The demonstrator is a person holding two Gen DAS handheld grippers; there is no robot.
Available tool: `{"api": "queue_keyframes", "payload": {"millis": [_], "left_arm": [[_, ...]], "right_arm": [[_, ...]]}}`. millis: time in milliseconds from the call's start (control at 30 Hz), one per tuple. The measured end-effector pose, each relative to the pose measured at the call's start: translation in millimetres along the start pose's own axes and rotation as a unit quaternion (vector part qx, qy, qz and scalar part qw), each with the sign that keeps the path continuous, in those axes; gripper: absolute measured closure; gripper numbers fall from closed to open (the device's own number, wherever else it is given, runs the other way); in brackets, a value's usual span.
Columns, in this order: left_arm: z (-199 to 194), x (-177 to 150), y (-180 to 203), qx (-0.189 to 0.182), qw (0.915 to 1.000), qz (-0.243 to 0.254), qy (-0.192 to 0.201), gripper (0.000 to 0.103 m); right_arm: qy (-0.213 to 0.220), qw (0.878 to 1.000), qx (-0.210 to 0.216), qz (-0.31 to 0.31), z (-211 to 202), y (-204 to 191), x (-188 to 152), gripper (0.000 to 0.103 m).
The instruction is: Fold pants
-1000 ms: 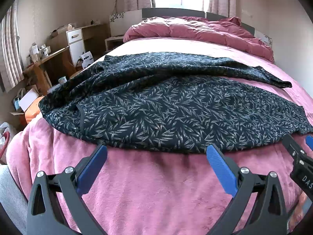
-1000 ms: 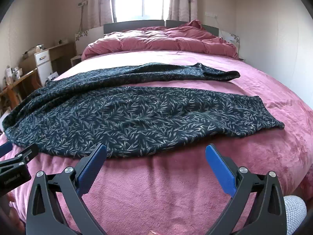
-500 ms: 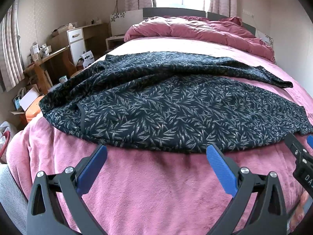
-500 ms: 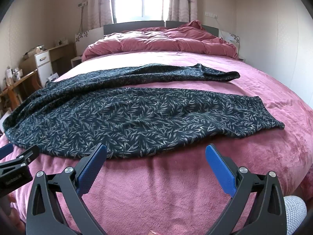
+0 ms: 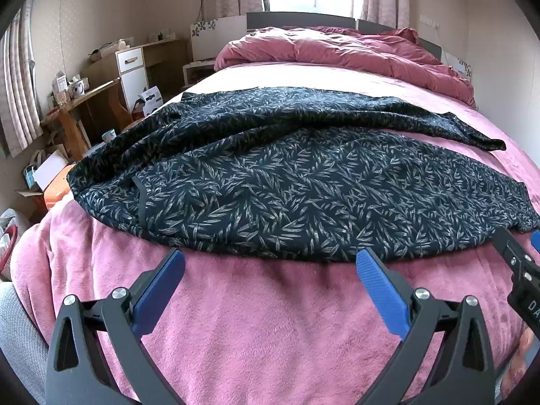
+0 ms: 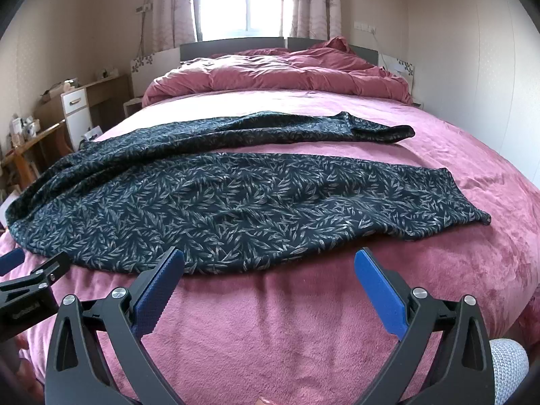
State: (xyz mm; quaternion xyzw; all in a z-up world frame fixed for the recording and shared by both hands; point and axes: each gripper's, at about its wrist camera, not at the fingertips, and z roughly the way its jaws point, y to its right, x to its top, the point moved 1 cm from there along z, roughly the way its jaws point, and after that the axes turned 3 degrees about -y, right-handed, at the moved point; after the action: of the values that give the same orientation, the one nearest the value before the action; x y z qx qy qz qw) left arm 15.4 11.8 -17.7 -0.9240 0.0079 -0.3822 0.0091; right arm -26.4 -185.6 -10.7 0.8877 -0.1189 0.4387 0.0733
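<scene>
Dark navy pants with a pale leaf print [image 5: 287,175] lie spread across the pink bed, waist to the left, both legs running right; they also show in the right wrist view [image 6: 236,195]. The far leg [image 6: 287,128] is rumpled, the near leg lies flatter. My left gripper [image 5: 270,270] is open and empty, just short of the pants' near edge. My right gripper [image 6: 268,270] is open and empty, also just short of the near edge. Each gripper shows at the edge of the other's view.
A pink fleece blanket [image 5: 270,320] covers the bed. A bunched pink duvet [image 6: 276,74] lies at the headboard. A wooden desk and white drawer unit [image 5: 131,67] stand left of the bed, with boxes and an orange item [image 5: 57,189] on the floor.
Both views have shifted very slightly; the pants have not moved and both grippers stay open.
</scene>
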Motion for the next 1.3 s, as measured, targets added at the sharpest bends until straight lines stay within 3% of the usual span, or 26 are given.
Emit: {"api": "queue_keyframes", "payload": {"millis": [300, 533, 733, 867, 1000, 1100, 1167, 1300], "left_arm": [[2, 0, -2, 0.001, 1.0, -0.002, -0.003, 0.002], [5, 6, -12, -0.015, 0.9997, -0.008, -0.015, 0.002], [7, 13, -43, -0.049, 0.9979, -0.042, -0.01, 0.002], [13, 21, -83, -0.054, 0.9923, -0.111, -0.011, 0.002], [27, 26, -122, -0.063, 0.9835, -0.169, -0.02, 0.002], [40, 26, -155, -0.057, 0.9721, -0.226, -0.027, 0.003], [48, 24, -170, -0.054, 0.967, -0.248, -0.027, 0.007], [65, 19, -193, -0.059, 0.9572, -0.281, -0.037, 0.022]], "right_arm": [[0.011, 1.0, -0.011, -0.004, -2, 2, 3, 0.003], [0.016, 0.999, -0.027, 0.043, 0, 28, 9, 0.003], [0.005, 0.996, -0.011, 0.093, 9, 63, 18, 0.003], [-0.009, 0.989, -0.01, 0.147, 15, 97, 24, 0.003], [-0.036, 0.975, 0.012, 0.22, 25, 143, 31, 0.003], [-0.05, 0.96, 0.023, 0.275, 33, 180, 33, 0.005], [-0.07, 0.944, 0.034, 0.32, 43, 207, 30, 0.007], [-0.1, 0.899, 0.055, 0.422, 63, 258, 14, 0.02]]}}
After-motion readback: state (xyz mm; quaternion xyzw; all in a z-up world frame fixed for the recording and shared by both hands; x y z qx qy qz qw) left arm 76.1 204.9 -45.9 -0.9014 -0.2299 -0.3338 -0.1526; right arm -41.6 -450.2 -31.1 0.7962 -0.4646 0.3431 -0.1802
